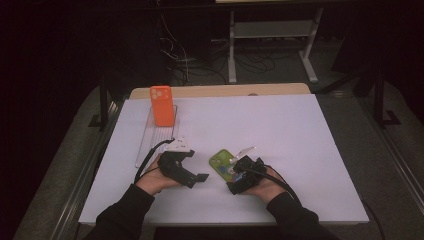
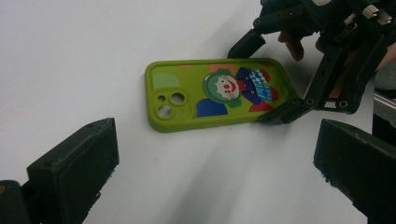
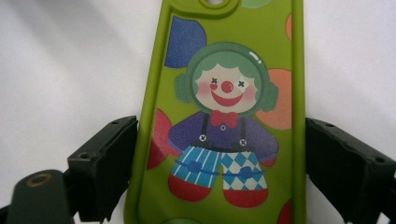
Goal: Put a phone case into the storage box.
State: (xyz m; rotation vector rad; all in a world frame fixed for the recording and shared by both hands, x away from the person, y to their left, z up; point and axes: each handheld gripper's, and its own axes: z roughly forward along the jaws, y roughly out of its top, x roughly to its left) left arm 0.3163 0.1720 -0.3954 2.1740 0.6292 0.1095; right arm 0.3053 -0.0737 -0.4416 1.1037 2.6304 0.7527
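Lying flat on the white table (image 1: 300,150), the green clown phone case (image 3: 224,121) sits between the right gripper (image 3: 219,168) jaws, one at each long edge; whether the pads already press it is hard to say, perhaps a sliver of gap remains. Near the case, on its camera-hole side, the left gripper (image 2: 210,177) hovers with jaws spread and nothing between them. Well beyond the case, an orange phone case (image 1: 161,105) stands in a clear rack (image 1: 150,140)
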